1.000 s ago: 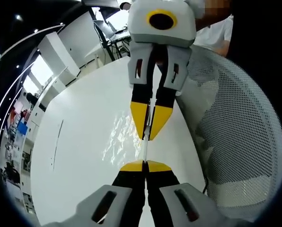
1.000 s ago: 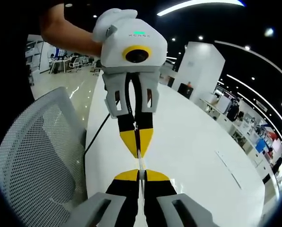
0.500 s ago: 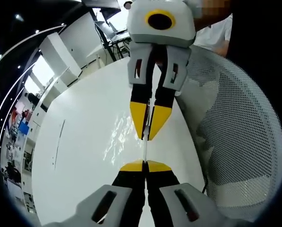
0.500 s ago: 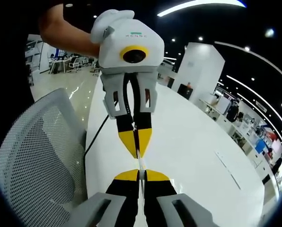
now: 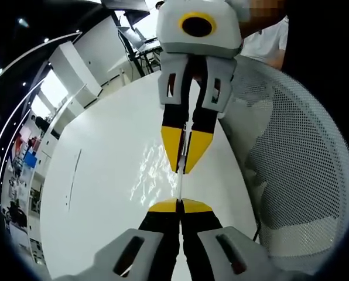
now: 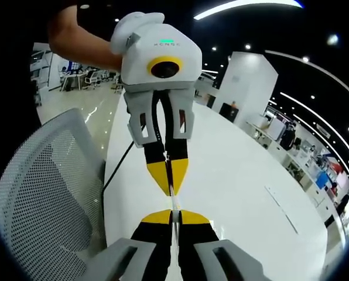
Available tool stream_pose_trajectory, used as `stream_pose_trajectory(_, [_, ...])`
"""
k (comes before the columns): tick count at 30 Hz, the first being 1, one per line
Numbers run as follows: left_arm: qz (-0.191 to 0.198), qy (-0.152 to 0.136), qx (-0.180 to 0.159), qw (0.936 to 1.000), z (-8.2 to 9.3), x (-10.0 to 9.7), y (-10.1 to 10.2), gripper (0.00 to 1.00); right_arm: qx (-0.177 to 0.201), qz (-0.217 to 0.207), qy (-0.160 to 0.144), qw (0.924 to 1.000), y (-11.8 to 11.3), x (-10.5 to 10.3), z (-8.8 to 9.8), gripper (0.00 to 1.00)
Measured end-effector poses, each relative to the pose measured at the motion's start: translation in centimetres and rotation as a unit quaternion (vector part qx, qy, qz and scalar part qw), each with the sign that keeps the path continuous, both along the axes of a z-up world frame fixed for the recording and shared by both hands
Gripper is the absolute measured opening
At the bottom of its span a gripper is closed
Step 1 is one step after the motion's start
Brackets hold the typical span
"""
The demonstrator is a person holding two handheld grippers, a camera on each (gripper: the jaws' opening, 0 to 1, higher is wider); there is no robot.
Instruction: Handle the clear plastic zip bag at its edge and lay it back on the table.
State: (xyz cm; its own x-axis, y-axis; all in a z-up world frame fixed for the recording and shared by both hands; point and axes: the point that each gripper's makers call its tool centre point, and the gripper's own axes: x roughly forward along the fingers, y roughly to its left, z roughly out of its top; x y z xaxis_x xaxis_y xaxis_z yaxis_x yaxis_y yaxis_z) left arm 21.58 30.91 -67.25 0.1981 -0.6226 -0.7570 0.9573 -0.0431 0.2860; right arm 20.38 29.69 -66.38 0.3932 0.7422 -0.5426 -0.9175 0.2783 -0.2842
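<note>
**Bag held taut between two grippers above the table**

The white table (image 5: 98, 193) is the largest thing in both views, long and glossy, and a grey mesh chair (image 5: 291, 170) stands just beside its edge. Behind it lies an open office hall with white columns and ceiling lights.

Above the table the two grippers face each other, tip to tip. In the left gripper view, the left gripper (image 5: 180, 205) rises from the bottom with its yellow-tipped jaws pressed together, and the right gripper (image 5: 184, 153) comes down from the top, its jaws also closed to a narrow point. The right gripper view shows the same meeting from the other side.

Between the tips runs a thin pale line — this I take to be the edge of the clear plastic zip bag (image 5: 180, 186), seen edge-on and pinched at both ends. The rest of the bag is almost invisible; a patch of bright glints on the table just beside the grippers may be its film, but I cannot tell for certain.

To lay it down well, I judge that both hands should descend together and level, so the bag stays stretched and does not fold — then each jaw pair should part only once the film rests on the surface.
</note>
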Motion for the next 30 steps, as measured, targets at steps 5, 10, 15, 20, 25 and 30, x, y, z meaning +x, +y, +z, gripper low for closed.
stream_pose_trajectory(5, [-0.001, 0.001, -0.001, 1.0000, -0.03, 0.05, 0.02, 0.00, 0.001, -0.001, 0.001, 1.0000, 0.02, 0.05, -0.07, 0.00])
stream_pose_trajectory(10, [-0.002, 0.002, -0.001, 1.0000, -0.04, 0.08, 0.02, 0.00, 0.002, -0.001, 0.001, 1.0000, 0.00, 0.07, -0.07, 0.00])
stream_pose_trajectory(15, [-0.002, 0.003, -0.001, 1.0000, -0.07, 0.16, 0.04, 0.00, 0.002, -0.001, 0.001, 1.0000, -0.04, 0.10, -0.05, 0.00])
stream_pose_trajectory(20, [-0.002, 0.003, -0.001, 1.0000, -0.05, 0.20, 0.10, 0.00, 0.002, -0.001, 0.002, 1.0000, -0.10, 0.06, -0.07, 0.00])
stream_pose_trajectory(25, [-0.002, 0.003, 0.000, 1.0000, -0.03, 0.12, 0.11, 0.00, 0.002, 0.000, 0.002, 1.0000, -0.08, -0.01, -0.07, 0.00])
stream_pose_trajectory(30, [-0.002, 0.003, -0.001, 1.0000, 0.01, 0.10, 0.09, 0.00, 0.002, -0.001, 0.002, 1.0000, -0.11, -0.06, -0.02, 0.00])
